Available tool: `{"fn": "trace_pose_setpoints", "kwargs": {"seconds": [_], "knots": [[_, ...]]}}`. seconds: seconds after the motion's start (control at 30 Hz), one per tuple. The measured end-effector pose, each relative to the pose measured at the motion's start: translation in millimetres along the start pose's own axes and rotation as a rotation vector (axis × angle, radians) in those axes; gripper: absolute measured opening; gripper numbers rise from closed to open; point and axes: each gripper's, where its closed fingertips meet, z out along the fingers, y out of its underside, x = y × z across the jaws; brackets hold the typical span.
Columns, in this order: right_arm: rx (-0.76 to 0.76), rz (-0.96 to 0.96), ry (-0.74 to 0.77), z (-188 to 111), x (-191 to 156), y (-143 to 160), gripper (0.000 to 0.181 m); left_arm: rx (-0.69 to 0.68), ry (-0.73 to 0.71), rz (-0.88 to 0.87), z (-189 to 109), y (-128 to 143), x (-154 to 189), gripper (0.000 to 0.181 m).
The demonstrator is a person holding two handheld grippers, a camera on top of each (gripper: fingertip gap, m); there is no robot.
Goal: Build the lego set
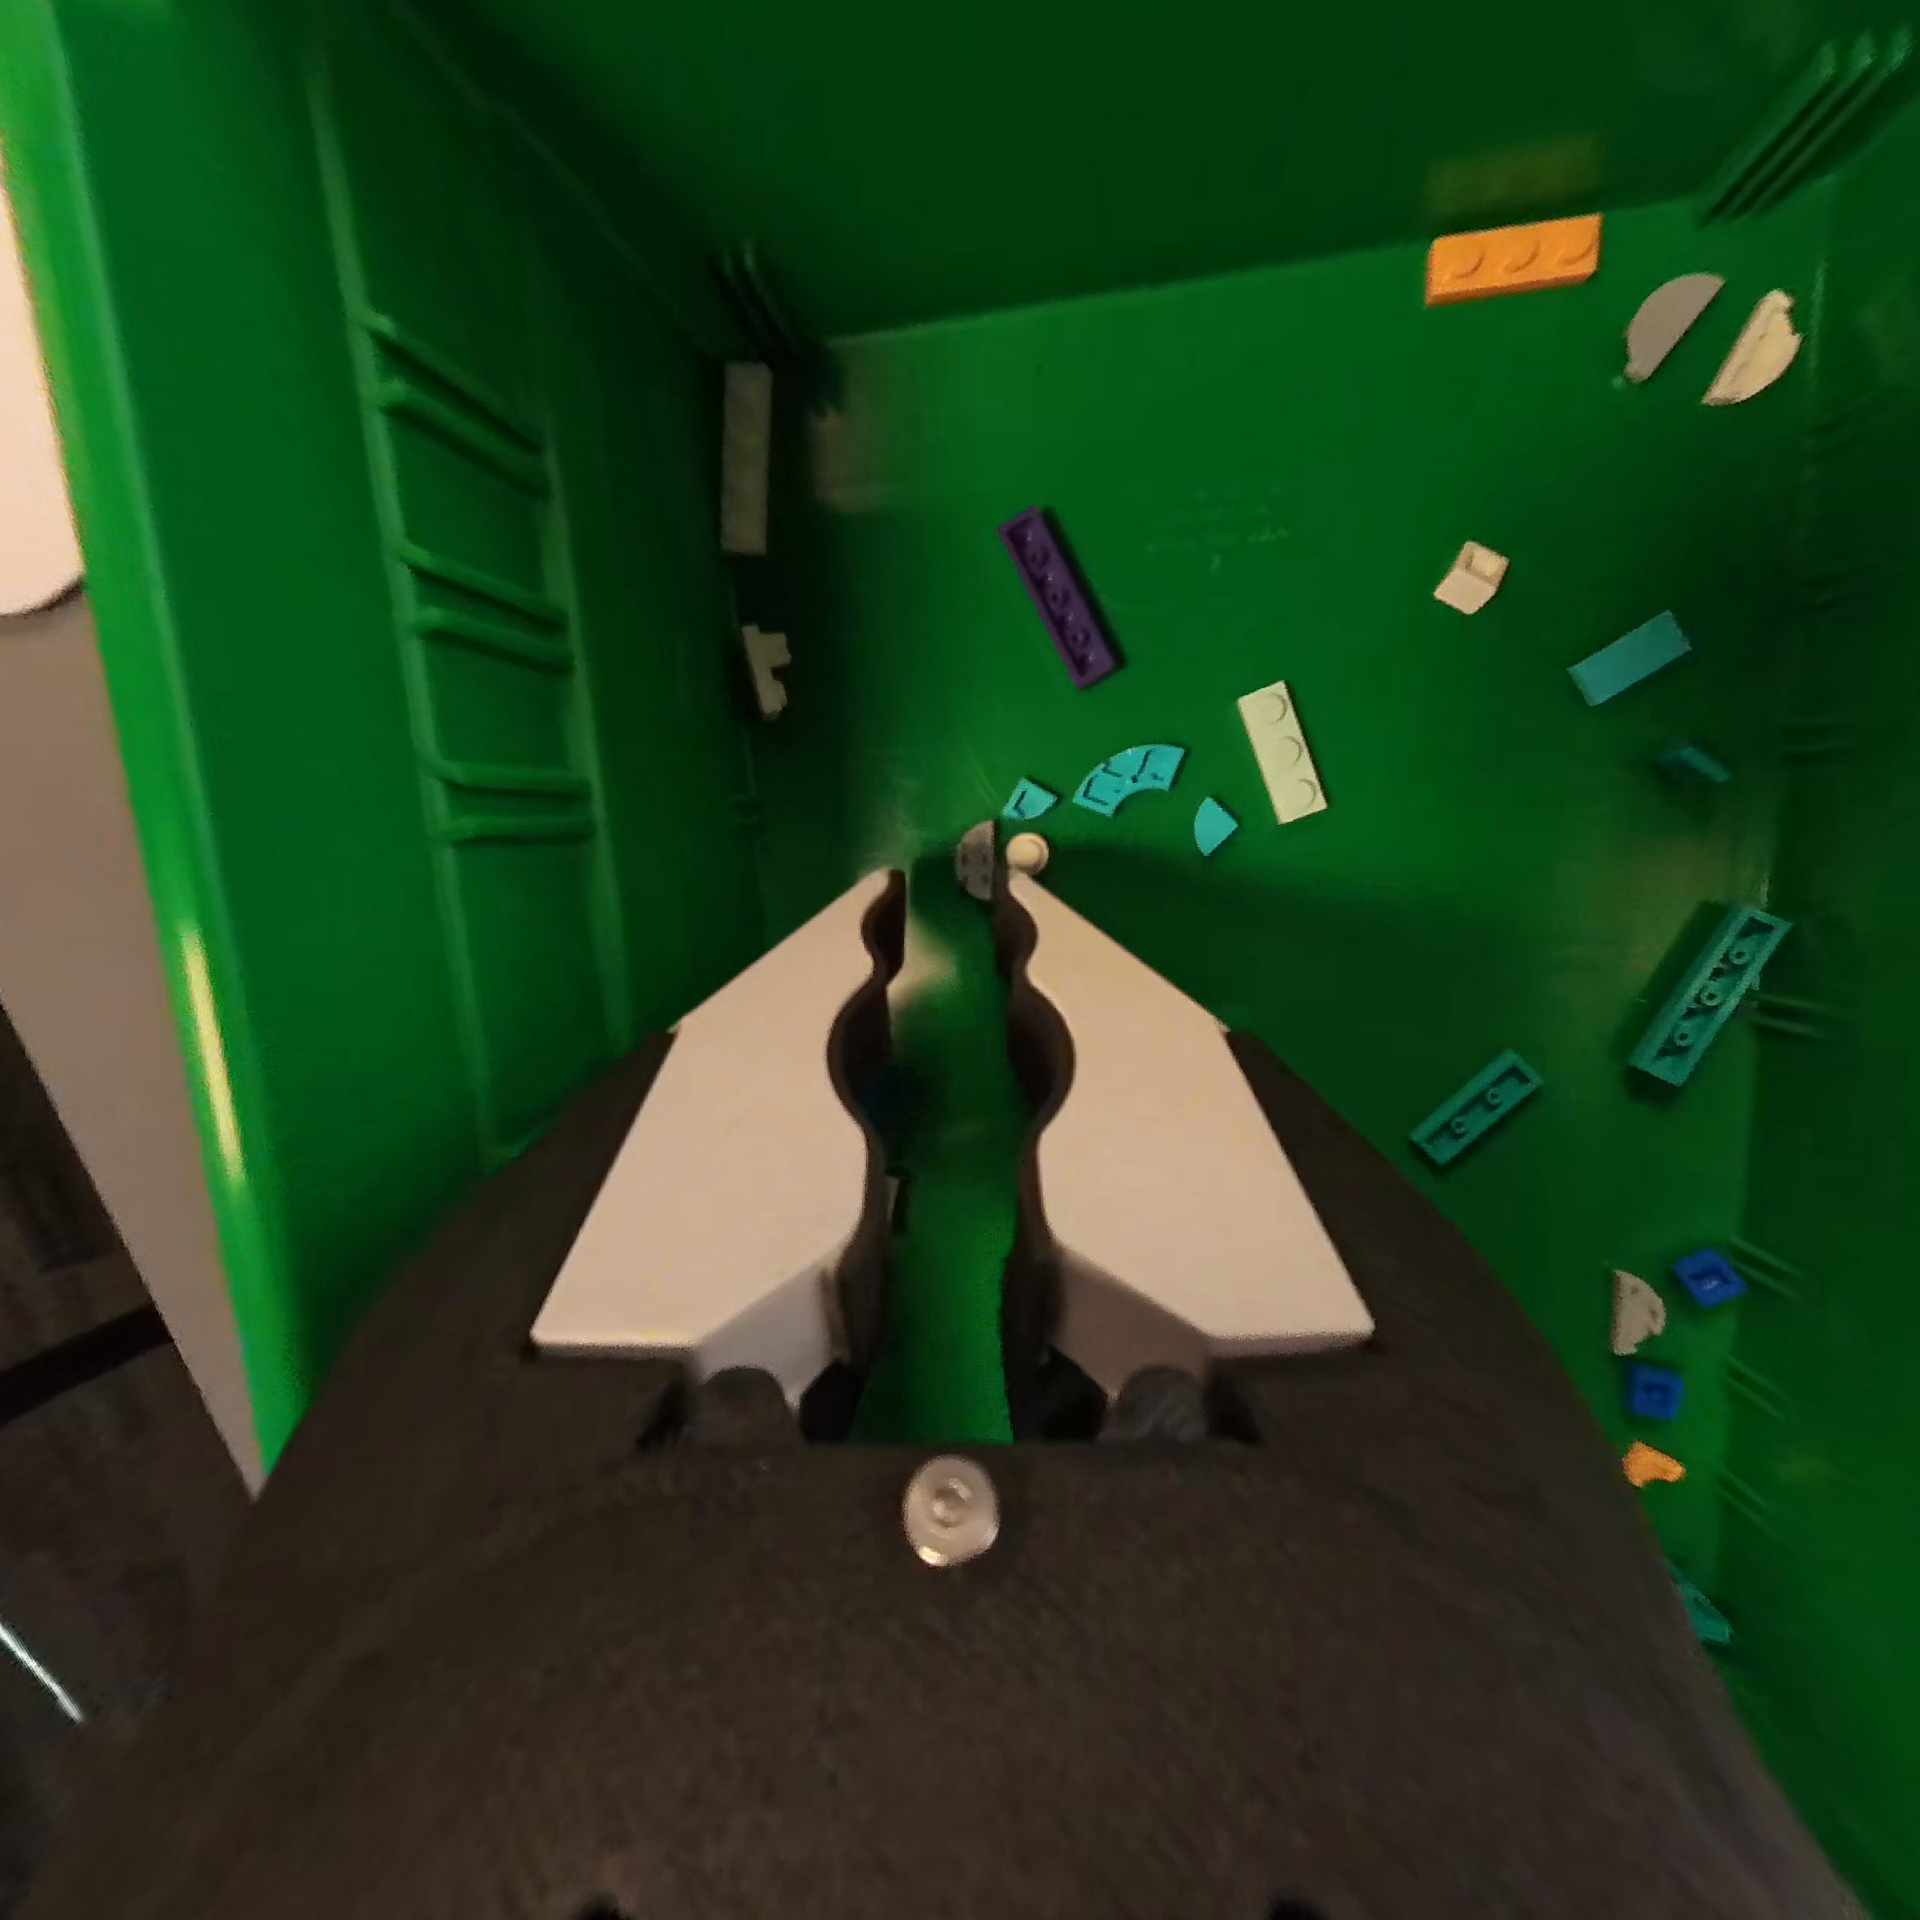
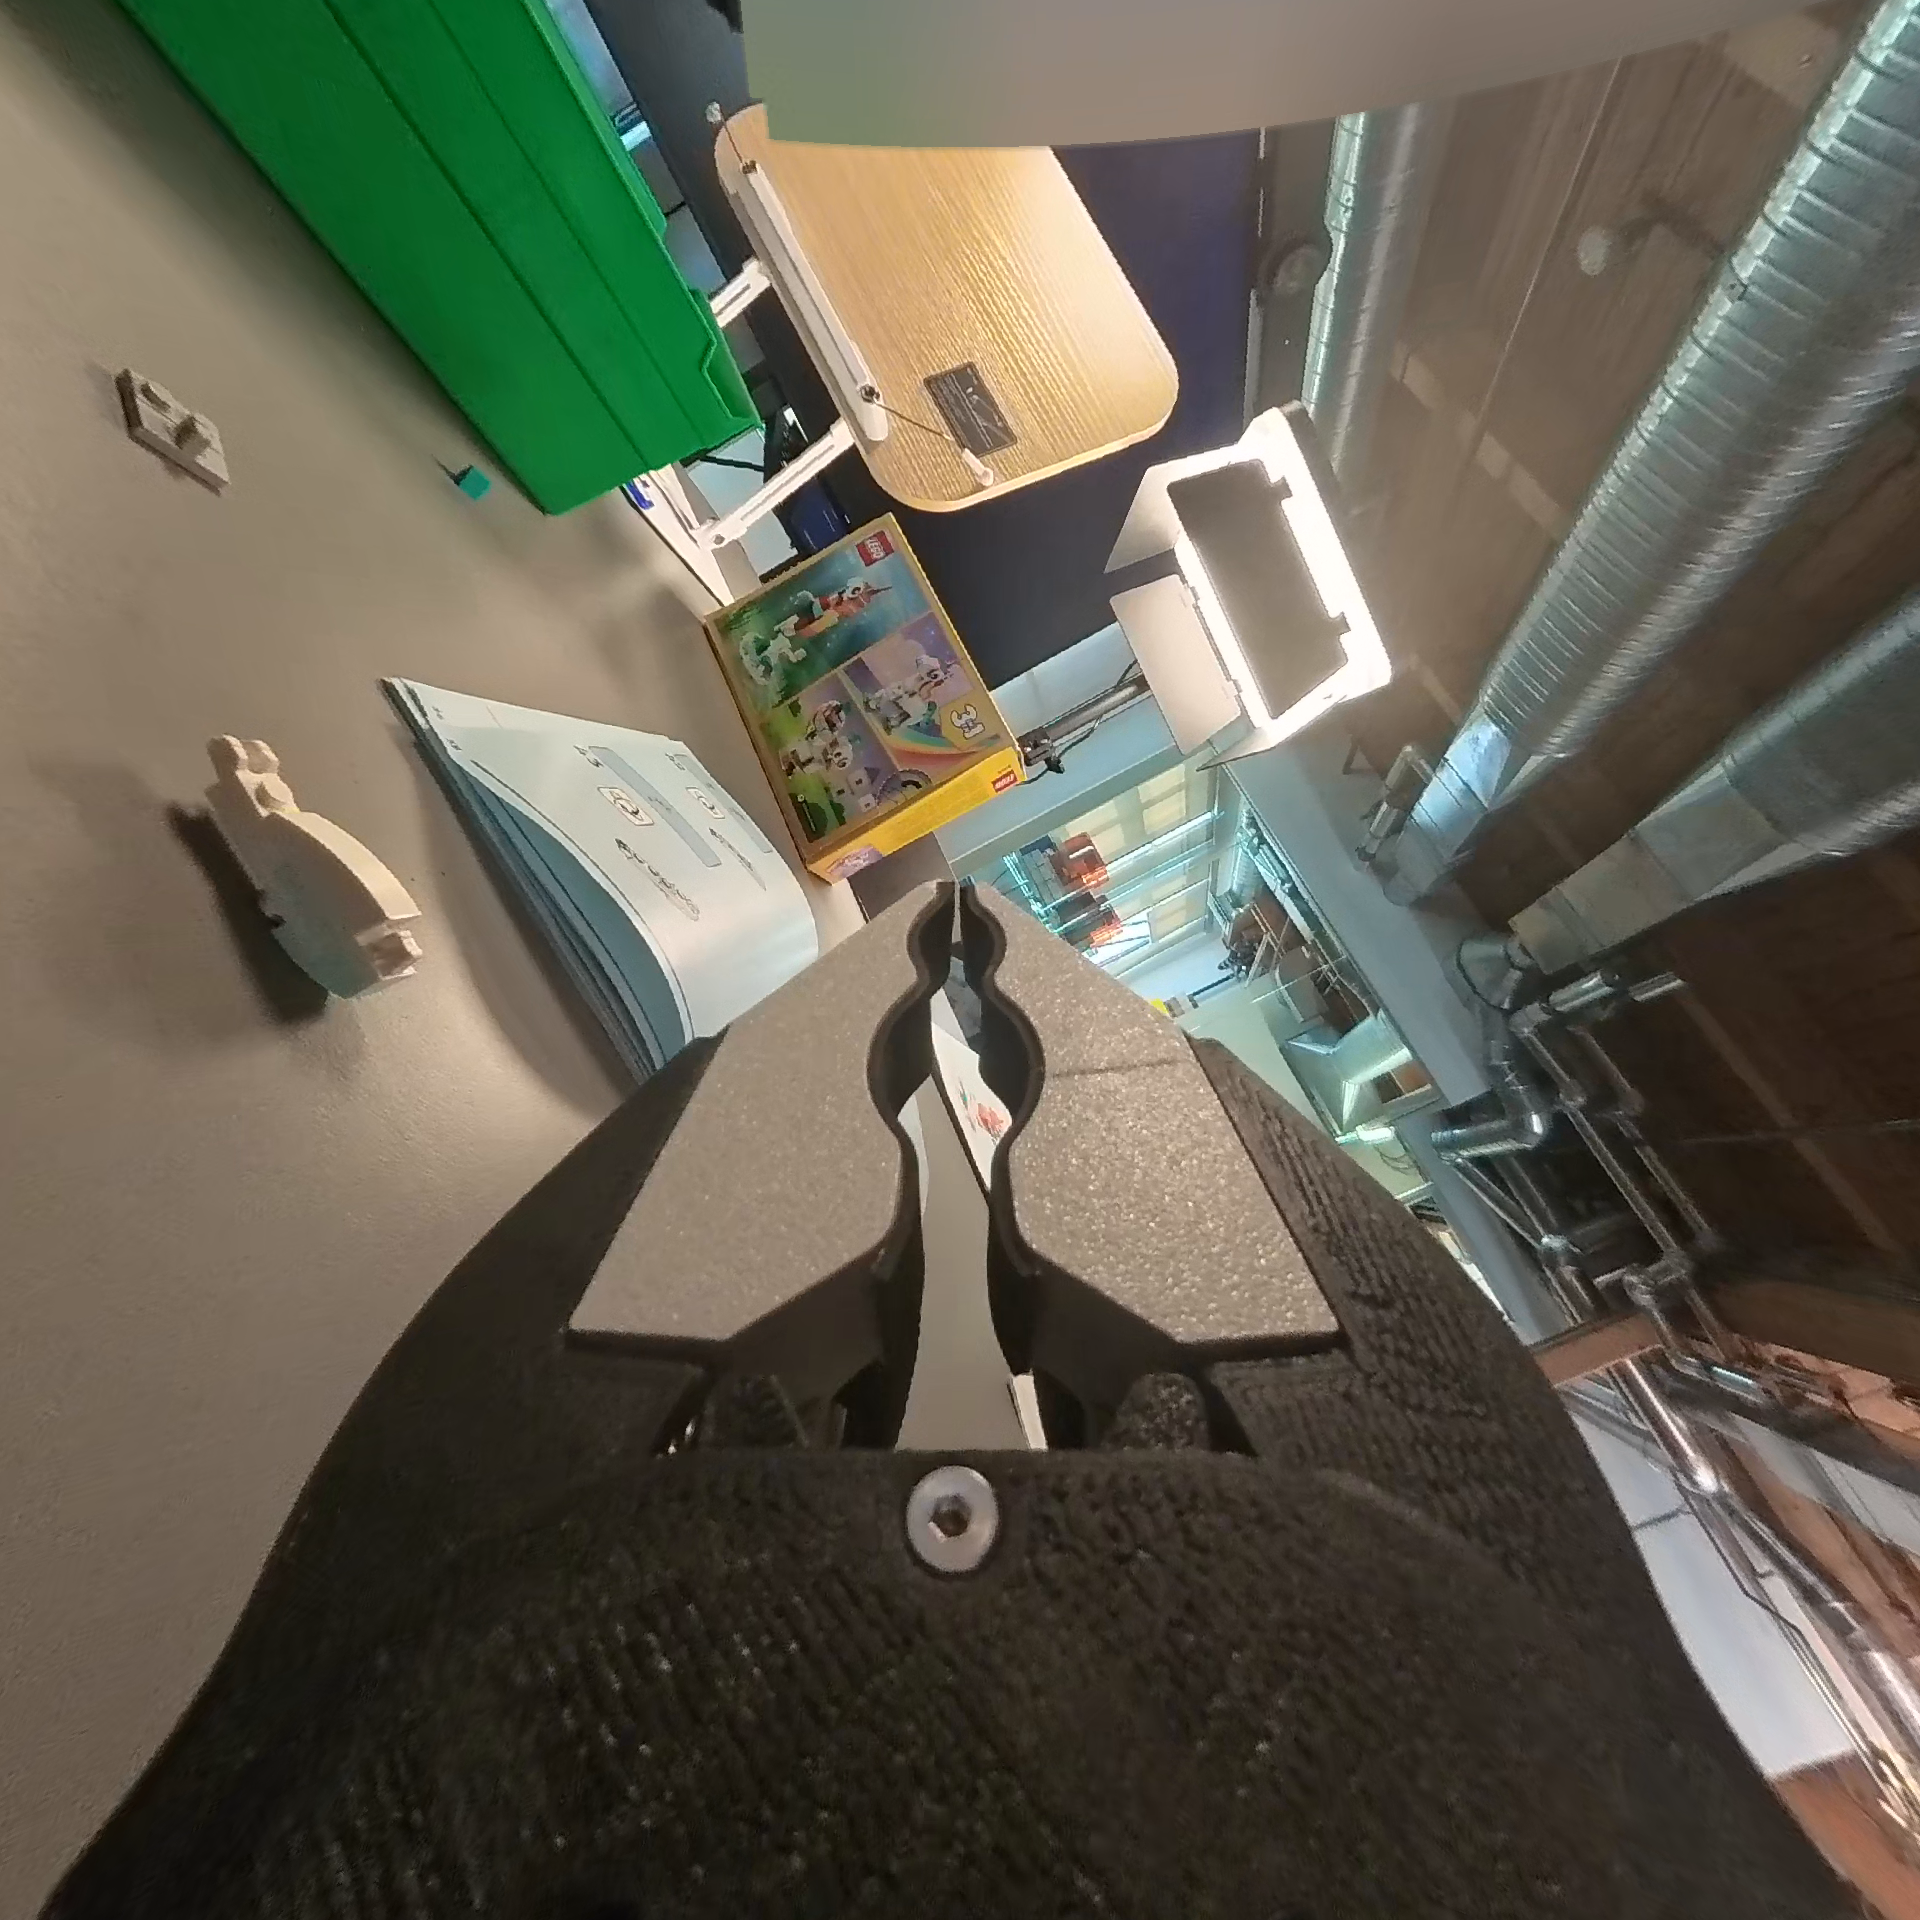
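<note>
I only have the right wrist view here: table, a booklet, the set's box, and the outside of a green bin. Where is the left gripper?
Observer: The left gripper is inside the green bin, fingers parted a little, holding nothing.
Operator: What's nearest its tips?
Observer: A small grey round piece just ahead of them, with a small white piece beside it.
Operator: Any long plates in there?
Observer: Yes, a purple plate lies beyond the tips, and an orange plate farther back.
Operator: Anything teal close by?
Observer: A curved teal piece sits just past the grey one.
</note>
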Motion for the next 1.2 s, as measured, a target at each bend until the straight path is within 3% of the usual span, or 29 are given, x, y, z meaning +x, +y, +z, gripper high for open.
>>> {"fn": "trace_pose_setpoints", "kwargs": {"seconds": [0.03, 0.37, 0.53, 0.67, 0.8, 0.93, 1.07, 1.2], "knots": [[-0.001, -0.001, 0.0, 0.0, 0.0, 0.3, 0.0, -0.007, 0.005, -0.006, 1.2, 2.0, -0.3, 0.017], [-0.003, -0.001, -0.012, 1.2, -3.3, 1.2, 0.0, 0.021, 0.127, -0.058, 5.3, -0.3, 5.3, 0.008], [0.0, -0.001, -0.008, 0.9, -2.1, 0.3, 0.0, 0.033, 0.116, -0.059, 4.6, 0.6, 6.4, 0.007], [0.01, 0.001, -0.004, -0.4, -0.7, -2.3, 0.0, 0.105, 0.1, -0.024, -17.4, -9.4, 16.4, 0.007], [0.021, 0.009, -0.005, -0.3, -1.1, -5.2, 0.0, 0.382, 0.152, 0.03, -102.8, -67.3, 58.6, 0.006], [0.03, 0.007, -0.017, 0.0, -4.2, -7.7, 0.0, 0.567, 0.185, 0.224, -169.8, -100.8, 137.6, 0.007], [0.034, 0.005, -0.012, -1.1, -2.6, -9.4, 0.0, 0.641, 0.231, 0.418, -172.7, -101.4, 223.7, 0.007], [0.04, 0.025, -0.02, -1.4, -2.9, -10.2, 0.0, 0.713, 0.298, 0.476, -143.5, -100.3, 285.4, 0.006]]}}
